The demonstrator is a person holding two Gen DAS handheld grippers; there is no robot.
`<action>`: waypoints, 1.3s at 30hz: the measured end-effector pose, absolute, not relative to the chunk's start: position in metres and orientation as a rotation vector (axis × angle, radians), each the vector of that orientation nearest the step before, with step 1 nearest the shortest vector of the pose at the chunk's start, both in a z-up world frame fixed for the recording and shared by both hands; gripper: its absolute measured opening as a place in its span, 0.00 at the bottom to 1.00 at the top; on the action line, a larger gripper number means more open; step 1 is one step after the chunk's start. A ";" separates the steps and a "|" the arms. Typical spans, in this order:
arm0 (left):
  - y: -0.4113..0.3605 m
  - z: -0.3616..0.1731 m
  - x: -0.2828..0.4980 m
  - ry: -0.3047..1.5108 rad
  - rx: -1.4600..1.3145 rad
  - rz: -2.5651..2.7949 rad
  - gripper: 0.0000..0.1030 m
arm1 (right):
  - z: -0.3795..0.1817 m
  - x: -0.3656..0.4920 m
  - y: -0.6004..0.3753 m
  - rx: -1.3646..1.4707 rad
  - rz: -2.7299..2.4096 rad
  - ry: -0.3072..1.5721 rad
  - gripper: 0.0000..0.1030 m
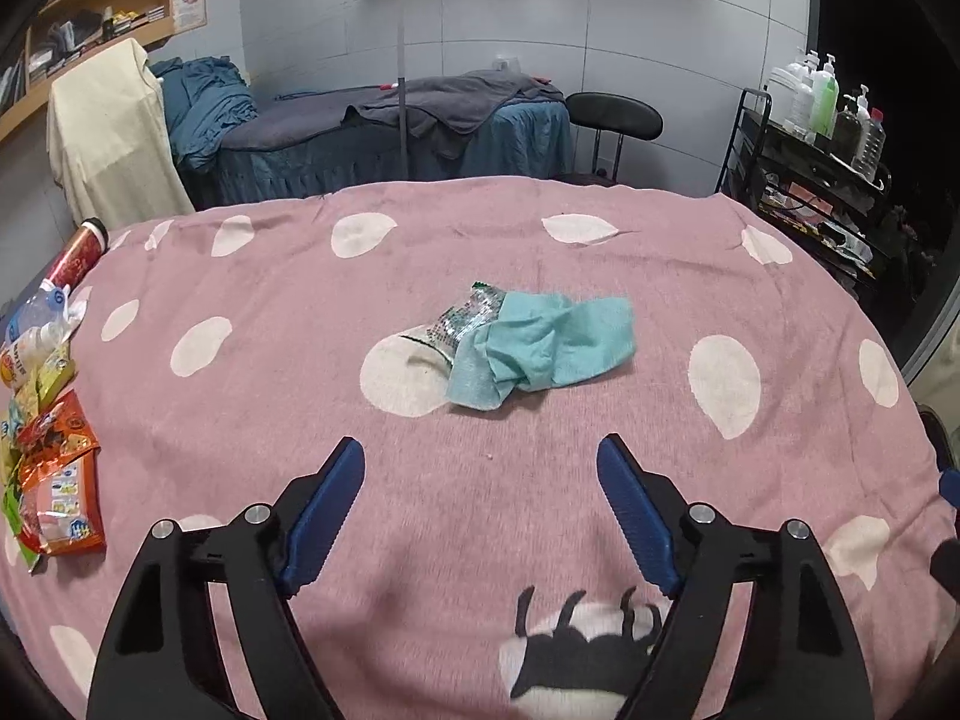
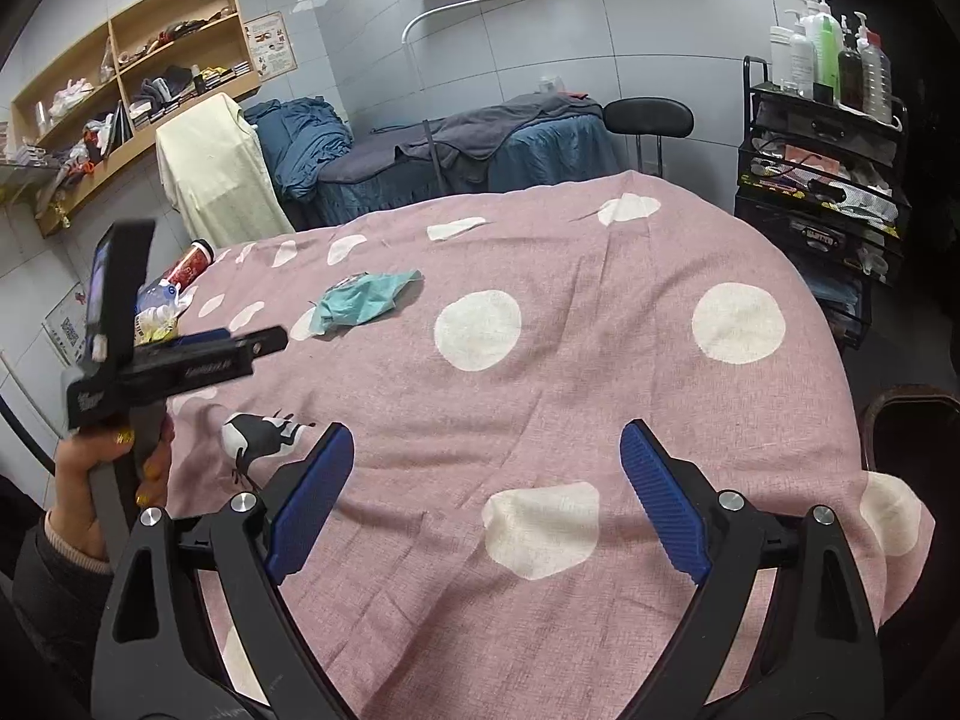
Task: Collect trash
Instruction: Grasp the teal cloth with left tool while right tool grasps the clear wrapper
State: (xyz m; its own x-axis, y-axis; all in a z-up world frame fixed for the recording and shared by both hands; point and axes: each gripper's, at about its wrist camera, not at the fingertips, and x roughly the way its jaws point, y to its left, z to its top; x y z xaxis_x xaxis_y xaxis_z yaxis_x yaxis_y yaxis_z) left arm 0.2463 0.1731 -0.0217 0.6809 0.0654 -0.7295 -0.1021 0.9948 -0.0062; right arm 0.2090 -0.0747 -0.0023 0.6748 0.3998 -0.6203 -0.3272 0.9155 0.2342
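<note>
**Inspector:** Left gripper (image 1: 480,468) has its jaws spread, nothing between the blue pads. Right gripper (image 2: 486,456) is likewise released and empty. Both hover above the pink spotted blanket (image 1: 600,480).

**Assistant:** And the trash?

**Inspector:** A crumpled silver wrapper (image 1: 459,321) lies at 12 o'clock from the left gripper, near the blanket's centre, partly under a teal cloth (image 1: 552,342). A pile of snack packets (image 1: 57,480) sits at 9 o'clock along the blanket's edge, with a red can (image 1: 78,252) and a plastic bottle (image 1: 42,315) beyond it.

**Assistant:** Risks?

**Inspector:** In my judgement, a grab at the wrapper could catch the cloth instead, since the two overlap. Closing low could also pinch the soft blanket.

**Assistant:** Anything unclear?

**Inspector:** How much wrapper lies beneath the cloth is hidden. The packet pile is cut off at the frame edge. No bin is visible. In the right wrist view the left gripper is seen side-on, blurred, gripped by the person's hand (image 2: 102,468).
</note>
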 end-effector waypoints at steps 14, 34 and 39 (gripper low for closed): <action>0.176 -0.051 0.296 0.925 -0.076 0.095 0.06 | -0.017 0.224 -0.073 0.133 0.414 0.802 0.87; 0.207 -0.024 0.142 0.755 -0.209 0.254 0.05 | 0.004 0.294 0.046 -0.030 0.607 0.827 0.86; 0.220 -0.025 0.118 0.742 -0.239 0.305 0.05 | -0.008 0.324 0.096 -0.066 0.613 0.876 0.86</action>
State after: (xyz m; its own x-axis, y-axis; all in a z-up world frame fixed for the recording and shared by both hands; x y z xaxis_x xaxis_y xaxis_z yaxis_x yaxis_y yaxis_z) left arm 0.1182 0.2199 -0.0251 0.6966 0.1866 -0.6927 -0.3538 0.9293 -0.1055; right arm 0.3239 0.0958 -0.0084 0.4813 0.4762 -0.7359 -0.5285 0.8275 0.1898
